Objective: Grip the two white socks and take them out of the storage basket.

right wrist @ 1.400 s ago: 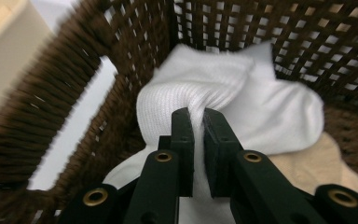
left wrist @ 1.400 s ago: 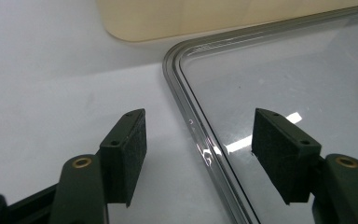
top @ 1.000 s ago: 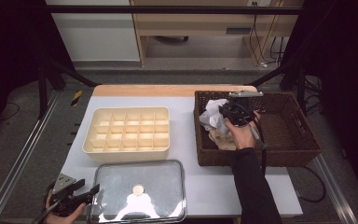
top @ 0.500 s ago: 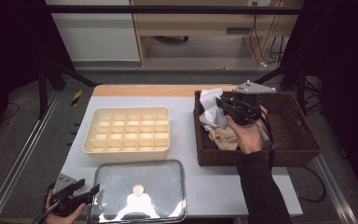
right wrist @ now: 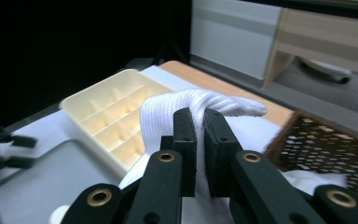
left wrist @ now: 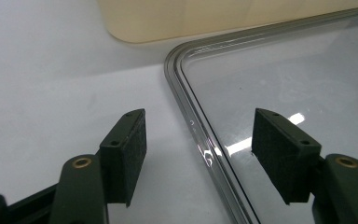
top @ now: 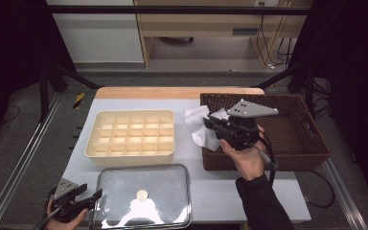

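Observation:
My right gripper is shut on a white knitted cloth, held up over the left rim of the brown wicker basket. In the right gripper view the cloth drapes over the pinched jaws of that gripper. A cream compartment tray sits left of the basket. At the table's front left corner my left gripper stands open beside the clear lid. In the left gripper view the two black pads of this gripper straddle the lid's rim without touching it.
The clear lid carries a small round knob at its middle. The cream tray lies down to the left in the right gripper view. A wooden strip edges the far side of the white table. Metal rails run along both sides.
My right gripper has lifted the white cloth out of the basket and carried it left, over the basket's left rim. The left gripper has stayed in place.

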`<act>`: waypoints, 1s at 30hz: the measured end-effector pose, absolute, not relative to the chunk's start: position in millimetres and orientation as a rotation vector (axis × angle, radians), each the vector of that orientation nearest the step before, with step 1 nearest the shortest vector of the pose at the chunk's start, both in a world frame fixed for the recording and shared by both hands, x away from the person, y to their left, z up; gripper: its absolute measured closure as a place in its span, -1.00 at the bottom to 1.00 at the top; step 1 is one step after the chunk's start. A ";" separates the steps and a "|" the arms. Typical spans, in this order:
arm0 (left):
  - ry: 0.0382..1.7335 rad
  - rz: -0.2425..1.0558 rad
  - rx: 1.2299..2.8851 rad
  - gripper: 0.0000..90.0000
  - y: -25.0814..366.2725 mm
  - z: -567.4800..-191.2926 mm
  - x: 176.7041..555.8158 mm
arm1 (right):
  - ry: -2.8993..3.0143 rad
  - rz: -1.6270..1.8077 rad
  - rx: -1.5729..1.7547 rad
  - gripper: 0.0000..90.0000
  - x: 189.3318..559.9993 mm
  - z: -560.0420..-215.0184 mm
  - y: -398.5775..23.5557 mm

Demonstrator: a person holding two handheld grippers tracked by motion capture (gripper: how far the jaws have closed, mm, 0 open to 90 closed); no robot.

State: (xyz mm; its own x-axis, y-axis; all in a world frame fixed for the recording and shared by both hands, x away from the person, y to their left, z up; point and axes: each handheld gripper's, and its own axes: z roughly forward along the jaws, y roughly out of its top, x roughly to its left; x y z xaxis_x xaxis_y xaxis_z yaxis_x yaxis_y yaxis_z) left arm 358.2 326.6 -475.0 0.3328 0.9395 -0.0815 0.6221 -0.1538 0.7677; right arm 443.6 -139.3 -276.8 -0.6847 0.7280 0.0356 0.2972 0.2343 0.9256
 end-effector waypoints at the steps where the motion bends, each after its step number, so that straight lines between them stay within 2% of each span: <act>1: 1.377 0.554 1.871 -0.22 326.5 -475.0 358.3 | 2.121 1.446 0.934 0.88 441.7 -278.6 -136.9; 16: 1.382 0.559 1.864 -0.22 327.1 -474.6 358.7 | 2.312 1.498 0.817 0.88 404.1 -320.5 -97.7; 30: 1.380 0.562 1.866 -0.22 327.1 -474.2 358.8 | 2.524 1.429 0.874 0.87 399.1 -395.6 -66.9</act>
